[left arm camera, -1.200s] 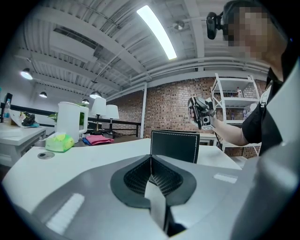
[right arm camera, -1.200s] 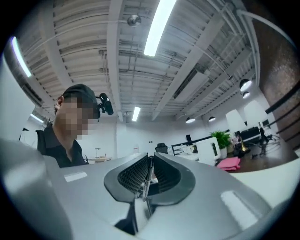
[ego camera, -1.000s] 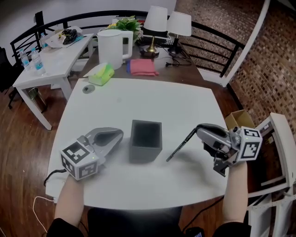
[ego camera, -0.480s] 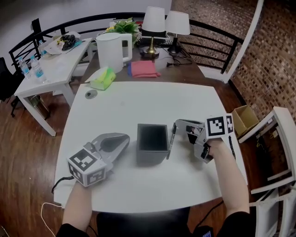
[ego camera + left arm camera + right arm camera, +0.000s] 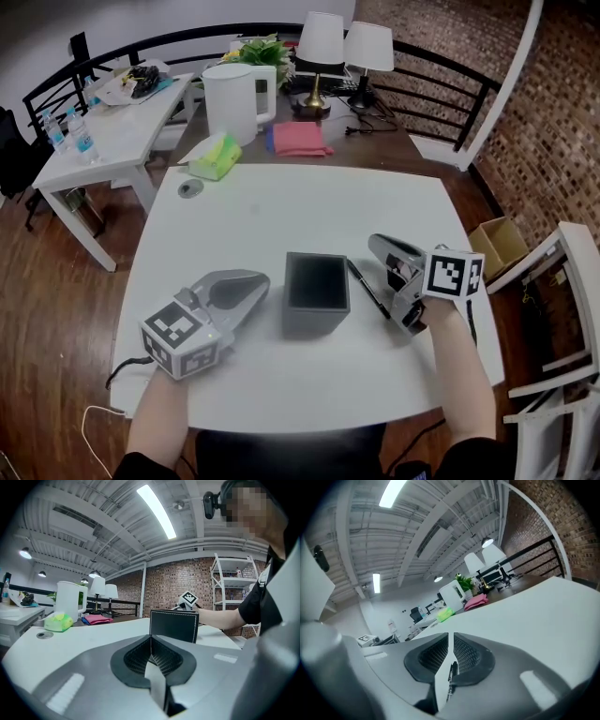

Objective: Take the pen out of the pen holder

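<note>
Two grippers: one at each side of the pen holder, over the white table.
Left gripper: jaws pressed together with nothing between them; low at the holder's left.
Right gripper: jaws closed on the pen.
Pen: outside the holder, just to its right, slanting from far left to near right.

pen now low beside holder
</note>
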`<act>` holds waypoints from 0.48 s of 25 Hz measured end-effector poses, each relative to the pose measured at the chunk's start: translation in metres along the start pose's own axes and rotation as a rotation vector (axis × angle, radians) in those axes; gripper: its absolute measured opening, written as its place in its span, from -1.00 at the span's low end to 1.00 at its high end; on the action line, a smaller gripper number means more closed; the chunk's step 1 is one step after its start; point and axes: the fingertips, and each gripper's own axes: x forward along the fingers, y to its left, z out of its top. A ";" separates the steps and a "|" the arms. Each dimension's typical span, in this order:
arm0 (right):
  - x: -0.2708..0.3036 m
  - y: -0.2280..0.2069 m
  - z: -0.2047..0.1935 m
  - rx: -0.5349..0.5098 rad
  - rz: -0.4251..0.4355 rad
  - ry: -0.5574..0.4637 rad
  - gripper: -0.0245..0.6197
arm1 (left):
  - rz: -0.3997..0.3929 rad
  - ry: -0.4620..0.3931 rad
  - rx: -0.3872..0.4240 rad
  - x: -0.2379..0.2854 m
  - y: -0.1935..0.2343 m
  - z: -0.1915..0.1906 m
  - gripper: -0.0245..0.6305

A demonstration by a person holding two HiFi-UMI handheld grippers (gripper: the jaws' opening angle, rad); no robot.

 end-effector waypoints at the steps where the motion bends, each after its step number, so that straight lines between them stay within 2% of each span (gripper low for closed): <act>1: -0.007 0.000 0.004 -0.023 0.004 -0.032 -0.78 | 0.000 0.001 0.001 0.000 0.000 0.000 -0.91; 7: -0.037 0.004 0.002 -0.208 0.021 -0.149 -0.87 | 0.002 -0.002 -0.002 -0.001 0.001 0.000 -0.91; 12: -0.052 0.007 0.001 -0.357 -0.036 -0.227 -0.88 | 0.025 -0.012 -0.007 -0.002 0.004 0.002 -0.92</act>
